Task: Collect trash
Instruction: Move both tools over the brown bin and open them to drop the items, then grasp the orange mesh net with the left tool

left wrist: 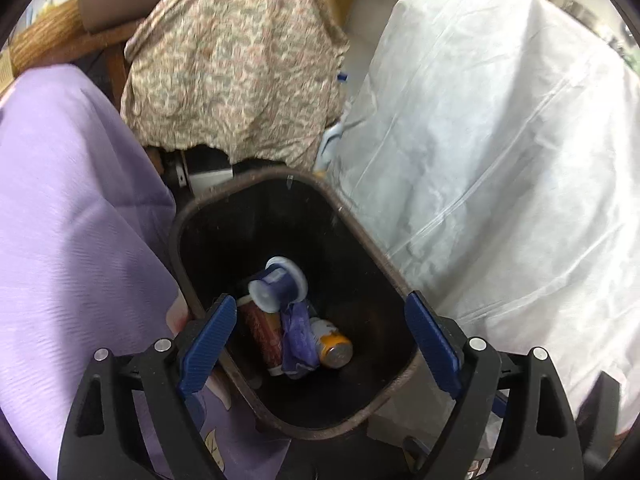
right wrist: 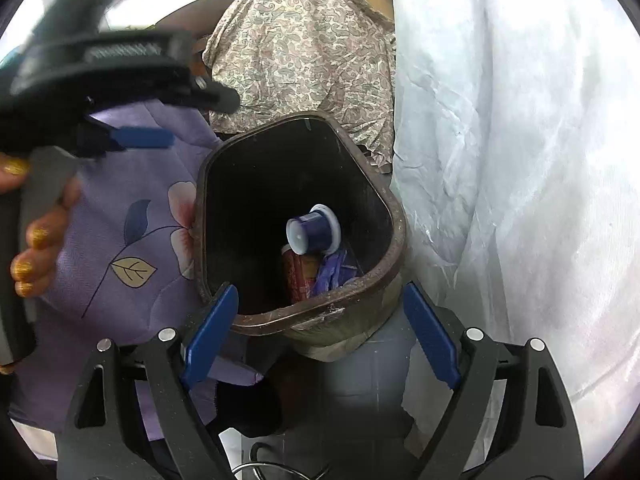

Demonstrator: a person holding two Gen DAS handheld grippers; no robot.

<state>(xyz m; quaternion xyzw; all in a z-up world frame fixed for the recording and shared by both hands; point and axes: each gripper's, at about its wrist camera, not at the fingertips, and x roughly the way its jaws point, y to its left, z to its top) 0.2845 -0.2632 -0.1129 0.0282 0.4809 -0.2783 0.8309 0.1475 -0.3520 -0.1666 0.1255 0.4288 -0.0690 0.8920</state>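
A dark brown trash bin (left wrist: 188, 216) stands open below my left gripper (left wrist: 320, 340), which is open and empty right over its mouth. Inside lie a blue and white plastic cup (left wrist: 278, 284), a red can (left wrist: 262, 330), a crumpled purple wrapper (left wrist: 298, 340) and an orange and white can (left wrist: 334, 346). In the right wrist view the same bin (right wrist: 394, 216) holds the cup (right wrist: 314, 230), the red can (right wrist: 296, 276) and the wrapper (right wrist: 332, 272). My right gripper (right wrist: 322, 336) is open and empty at the bin's near rim. The left gripper (right wrist: 120, 76) also shows there, blurred, at upper left.
A purple flowered cloth (left wrist: 76, 208) lies left of the bin, also in the right wrist view (right wrist: 120, 248). A paisley cloth (left wrist: 236, 56) covers something behind it. A white sheet (left wrist: 500, 140) hangs on the right. A wooden table edge (left wrist: 44, 36) is at far left.
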